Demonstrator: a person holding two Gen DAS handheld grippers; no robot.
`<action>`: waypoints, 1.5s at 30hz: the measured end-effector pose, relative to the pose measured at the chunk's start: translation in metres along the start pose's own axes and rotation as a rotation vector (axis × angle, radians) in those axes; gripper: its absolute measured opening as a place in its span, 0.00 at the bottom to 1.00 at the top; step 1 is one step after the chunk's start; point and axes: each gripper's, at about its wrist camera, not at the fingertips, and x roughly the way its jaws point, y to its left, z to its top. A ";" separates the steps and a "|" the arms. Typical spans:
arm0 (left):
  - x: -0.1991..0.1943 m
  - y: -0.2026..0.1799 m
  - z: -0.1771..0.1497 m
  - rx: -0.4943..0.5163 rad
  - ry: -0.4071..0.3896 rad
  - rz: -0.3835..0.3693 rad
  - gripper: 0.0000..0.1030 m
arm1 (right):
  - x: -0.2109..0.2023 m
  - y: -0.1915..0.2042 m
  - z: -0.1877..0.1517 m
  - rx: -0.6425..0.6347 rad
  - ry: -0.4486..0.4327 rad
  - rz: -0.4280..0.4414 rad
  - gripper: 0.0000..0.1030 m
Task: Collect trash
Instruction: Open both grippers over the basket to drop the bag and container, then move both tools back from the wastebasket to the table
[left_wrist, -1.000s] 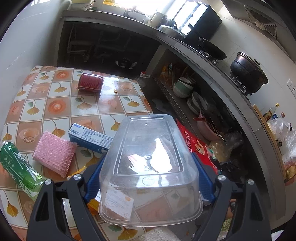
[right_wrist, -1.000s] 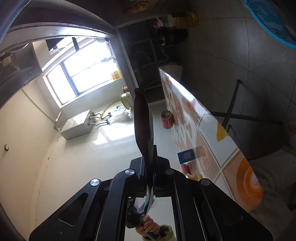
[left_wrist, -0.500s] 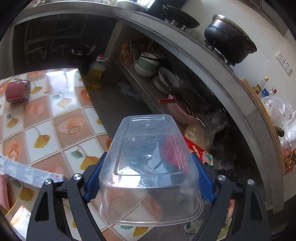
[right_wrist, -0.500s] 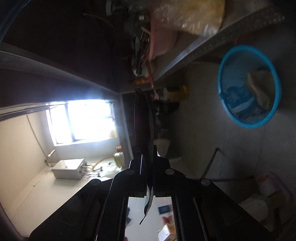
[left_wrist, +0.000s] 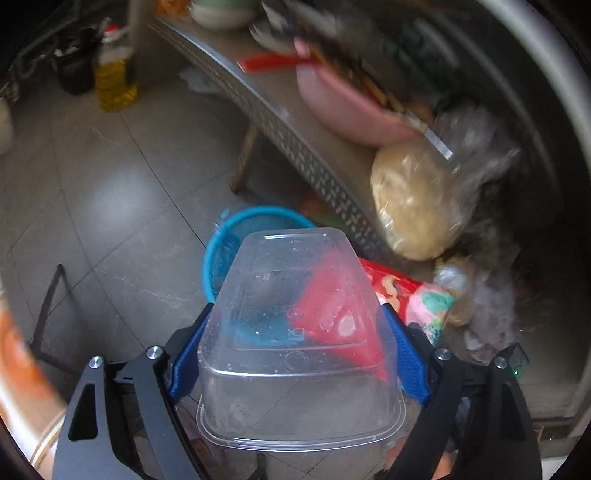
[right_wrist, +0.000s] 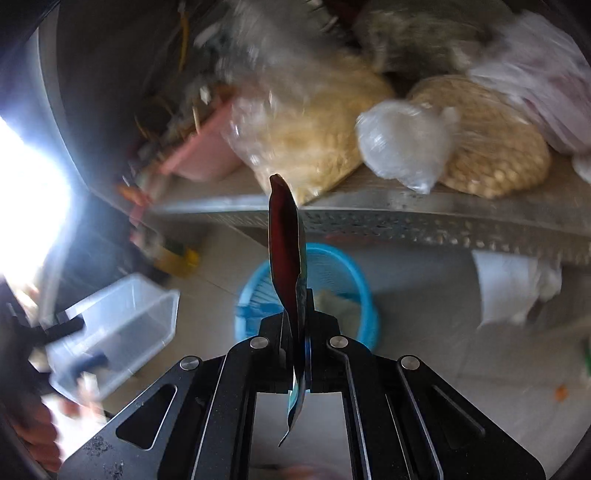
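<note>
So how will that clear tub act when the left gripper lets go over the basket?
The clear tub looks thin-walled and empty, so probably light. It is wide against the blue basket, so it may catch the rim. Smooth plastic: it could slide off the pads.

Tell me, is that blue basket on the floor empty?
Not empty. The right wrist view looks down into the blue basket and shows a pale crumpled lump lying inside; what it is cannot be told.

A pink basin (left_wrist: 343, 107) and bagged yellowish food (left_wrist: 413, 199) sit upper right on a perforated metal shelf (left_wrist: 295, 147); an oil bottle (left_wrist: 114, 81) stands upper left.
</note>
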 end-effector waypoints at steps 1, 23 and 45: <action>0.012 -0.003 0.001 0.000 0.008 0.011 0.81 | 0.011 0.001 -0.001 -0.022 0.007 -0.018 0.03; -0.040 -0.001 -0.009 -0.031 -0.110 -0.081 0.88 | 0.039 -0.017 -0.009 -0.105 0.045 -0.050 0.44; -0.266 0.097 -0.241 -0.145 -0.577 0.099 0.92 | -0.142 0.155 -0.061 -0.664 -0.021 0.338 0.83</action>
